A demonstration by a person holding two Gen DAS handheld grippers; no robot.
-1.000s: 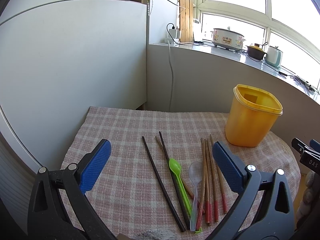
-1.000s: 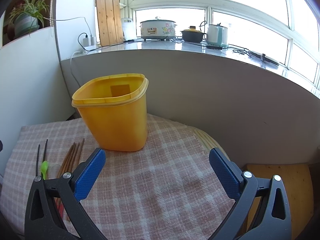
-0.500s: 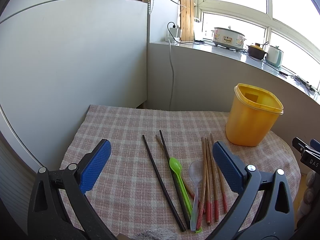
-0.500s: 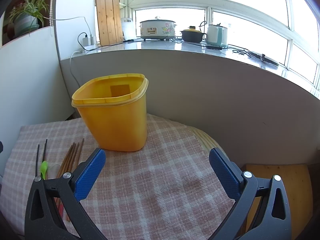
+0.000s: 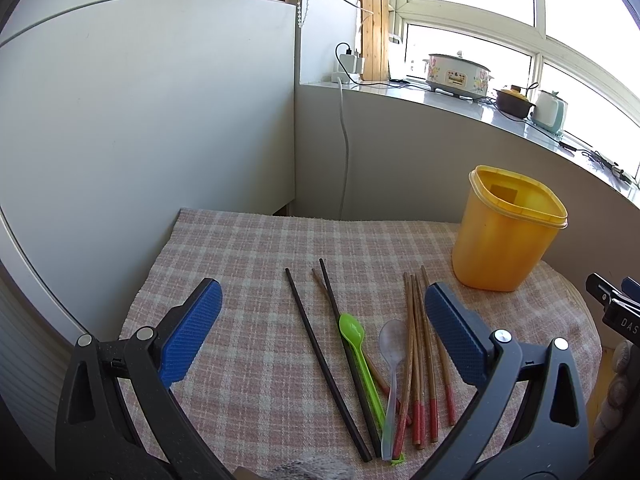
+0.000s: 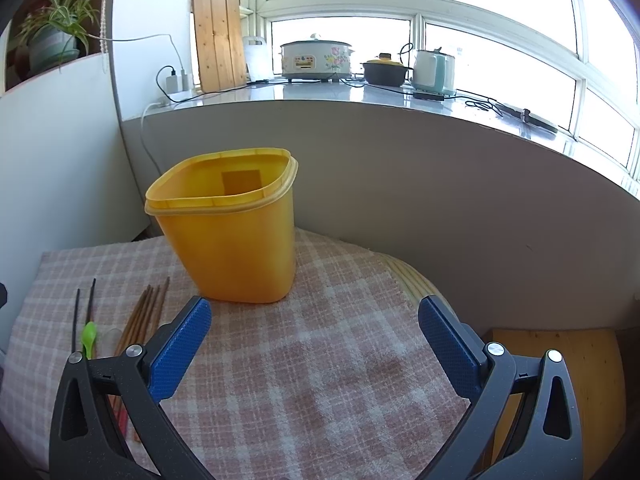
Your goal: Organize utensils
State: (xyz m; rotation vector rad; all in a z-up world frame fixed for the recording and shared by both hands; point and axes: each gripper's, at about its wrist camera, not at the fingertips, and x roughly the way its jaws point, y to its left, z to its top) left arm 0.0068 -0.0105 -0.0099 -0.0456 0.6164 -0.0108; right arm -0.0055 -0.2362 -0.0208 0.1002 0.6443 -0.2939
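Nearest the left camera, the left hand-held gripper hangs above the cloth with its blue pads spread wide, released and grasping nothing. Between and just beyond those pads the utensils lie side by side on the cloth: two black chopsticks, a green spoon partly over one of them, a clear spoon just beside it, and a bunch of wooden chopsticks with red ends. One more wooden chopstick runs slantwise under the black one and the green spoon.

The right hand-held gripper is likewise released, its fingers wide apart over a bare stretch of cloth, holding nothing. The utensils show at the left edge of its view.

Farther back, to the right of the utensils and apart from them, a yellow bin stands upright and open on the cloth.

Behind it a grey wall rises to a counter under the windows, carrying a cooker, a dark pot and a kettle. A wooden board leans at its left end.
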